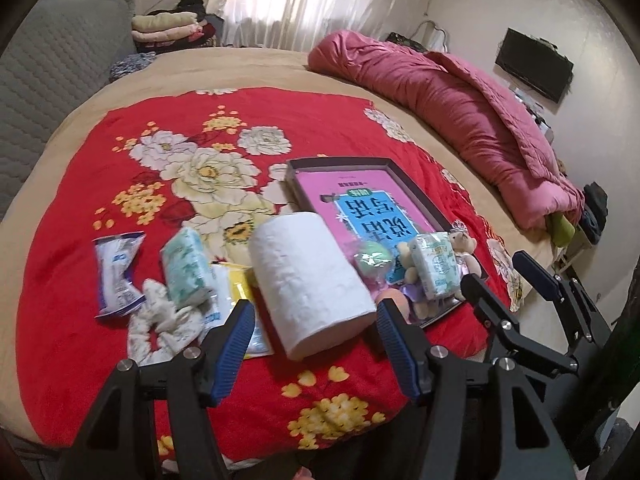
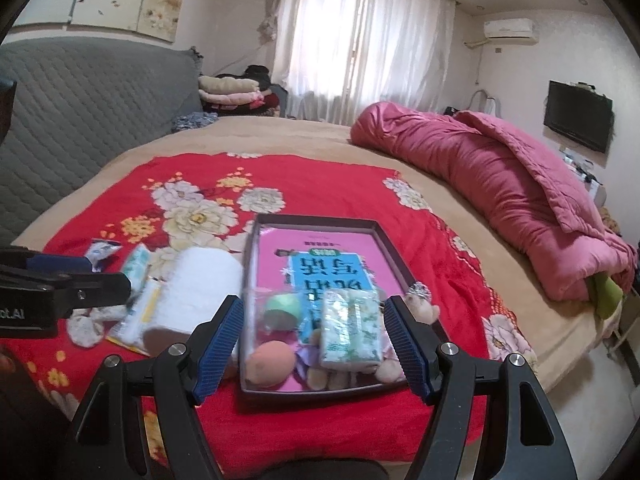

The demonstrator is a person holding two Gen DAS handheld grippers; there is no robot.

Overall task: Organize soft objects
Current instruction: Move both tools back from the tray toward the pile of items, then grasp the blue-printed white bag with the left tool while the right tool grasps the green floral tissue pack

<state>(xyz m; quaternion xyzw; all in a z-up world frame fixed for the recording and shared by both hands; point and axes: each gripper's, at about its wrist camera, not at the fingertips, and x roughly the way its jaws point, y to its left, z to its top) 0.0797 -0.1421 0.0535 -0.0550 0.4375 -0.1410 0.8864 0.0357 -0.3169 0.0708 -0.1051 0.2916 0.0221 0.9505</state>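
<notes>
Lying on its side on the red floral blanket, a white toilet paper roll is seen just left of the dark shallow tray, which is lined with a pink printed sheet. Inside the tray's near end are gathered a green ball, a peach ball, a tissue pack and a small teddy bear, the pack resting on top of soft toys. Left of the roll, a second tissue pack, a white scrunchie, a yellow-edged packet and a blue-and-white wrapper are spread on the blanket. The left gripper is held wide open with the roll's near end framed between its jaws, untouched by the pads. The right gripper is likewise wide open and empty above the tray's near end. A rolled pink quilt lies along the bed's far right.
</notes>
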